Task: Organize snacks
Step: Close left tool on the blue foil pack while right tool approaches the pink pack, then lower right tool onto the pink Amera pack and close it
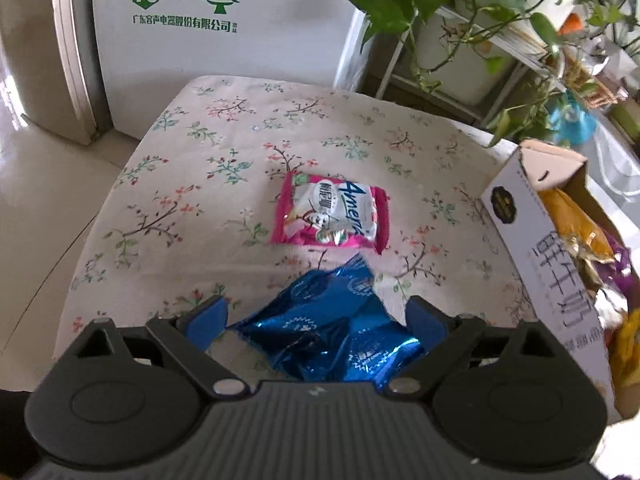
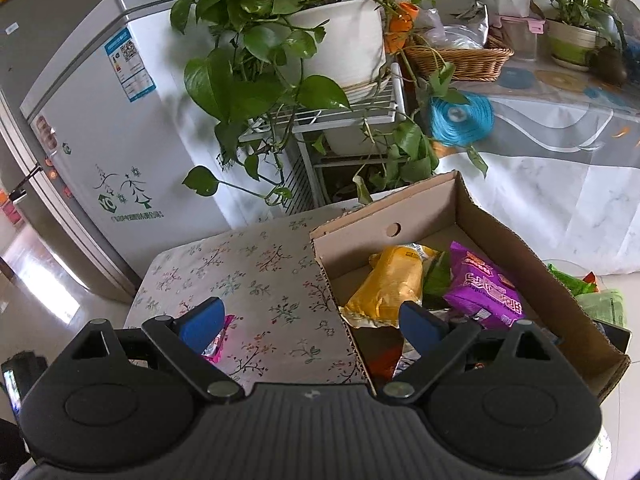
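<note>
The left gripper (image 1: 318,320) had its jaws spread wide, with a crumpled blue foil packet (image 1: 332,332) lying between the blue pads; whether either pad touched the foil could not be told, though gaps showed on both sides. Just beyond that packet a pink snack packet (image 1: 330,212) lay flat on the flowered worktop (image 1: 168,184), apart from the foil. At the worktop's right edge stood a cardboard box (image 1: 552,256) with printed white sides, yellow and purple wrappers visible inside it.

The right gripper (image 2: 310,320) also stood with its jaws wide and nothing between them. It straddled the box's near wall, the left pad over the worktop beside a corner of the pink packet, the right pad over the open box. Inside lay a yellow snack bag (image 2: 386,284) and, just beside it, a purple snack bag (image 2: 484,284).

Behind the worktop stood a white freezer (image 2: 120,152) and a potted trailing plant (image 2: 280,48) on a wire rack.
</note>
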`<state>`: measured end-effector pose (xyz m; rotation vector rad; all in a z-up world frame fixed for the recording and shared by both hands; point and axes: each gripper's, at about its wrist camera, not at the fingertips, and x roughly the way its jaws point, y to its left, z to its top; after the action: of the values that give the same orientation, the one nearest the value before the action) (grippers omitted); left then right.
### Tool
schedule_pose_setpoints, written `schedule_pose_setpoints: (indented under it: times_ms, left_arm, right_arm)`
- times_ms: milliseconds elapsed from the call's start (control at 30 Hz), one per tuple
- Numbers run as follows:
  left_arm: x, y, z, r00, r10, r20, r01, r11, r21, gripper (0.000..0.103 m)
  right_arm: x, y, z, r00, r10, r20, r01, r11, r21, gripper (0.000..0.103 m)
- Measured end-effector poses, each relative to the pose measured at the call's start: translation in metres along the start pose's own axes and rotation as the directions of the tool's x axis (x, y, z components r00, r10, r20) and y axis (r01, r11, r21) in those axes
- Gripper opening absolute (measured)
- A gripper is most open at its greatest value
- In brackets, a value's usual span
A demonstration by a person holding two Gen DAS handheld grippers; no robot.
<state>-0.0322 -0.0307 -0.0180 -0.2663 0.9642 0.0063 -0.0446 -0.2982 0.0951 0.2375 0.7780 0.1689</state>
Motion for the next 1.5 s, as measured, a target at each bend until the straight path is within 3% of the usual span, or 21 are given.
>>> schedule_pose_setpoints:
  times_ms: [267,400,600,733,833,1000,1067,1267,1500]
  left_arm:
    - [-0.023,-0.003,-0.011,0.997,-0.07,0.034,0.069,0.997,0.027,0.096]
    - [-0.017,-0.003,-0.013,0.998,-0.048,0.045,0.047,0.999,0.017,0.096]
    - [-0.011,-0.013,-0.015,0.996,-0.067,0.054,0.058,0.987,0.149,0.096]
    - [-0.005,-0.025,-0.022,0.995,-0.079,0.056,0.059,0.955,0.291,0.096]
    - [0.004,-0.029,-0.029,0.997,-0.059,0.058,0.036,0.941,0.337,0.097]
    - [0.011,-0.021,-0.028,0.996,-0.072,0.06,0.055,0.966,0.253,0.092]
    - [0.011,-0.016,-0.029,0.995,-0.083,0.049,0.07,0.971,0.229,0.082]
    - [0.006,-0.002,-0.03,0.995,-0.092,0.048,0.081,0.979,0.186,0.067]
    - [-0.004,0.031,-0.024,0.996,-0.014,0.085,0.003,0.992,0.13,0.064]
  right_arm:
    - [0.014,0.016,-0.007,0.999,0.008,-0.04,-0.01,0.999,-0.053,0.097]
    - [0.021,0.024,-0.01,0.998,0.022,-0.055,-0.026,0.997,-0.068,0.097]
    - [0.028,0.036,-0.013,0.996,0.038,-0.079,-0.046,0.993,-0.107,0.097]
    - [0.035,0.041,-0.014,0.994,0.06,-0.095,-0.071,0.991,-0.11,0.097]
    - [0.045,0.045,-0.015,0.992,0.06,-0.113,-0.073,0.991,-0.114,0.097]
    - [0.062,0.049,-0.017,0.986,0.081,-0.144,-0.093,0.992,-0.083,0.097]
    - [0.069,0.052,-0.019,0.984,0.091,-0.154,-0.104,0.991,-0.079,0.097]
    - [0.094,0.069,-0.025,0.979,0.1,-0.177,-0.126,0.982,-0.14,0.094]
    - [0.127,0.087,-0.033,0.97,0.113,-0.217,-0.151,0.974,-0.167,0.089]
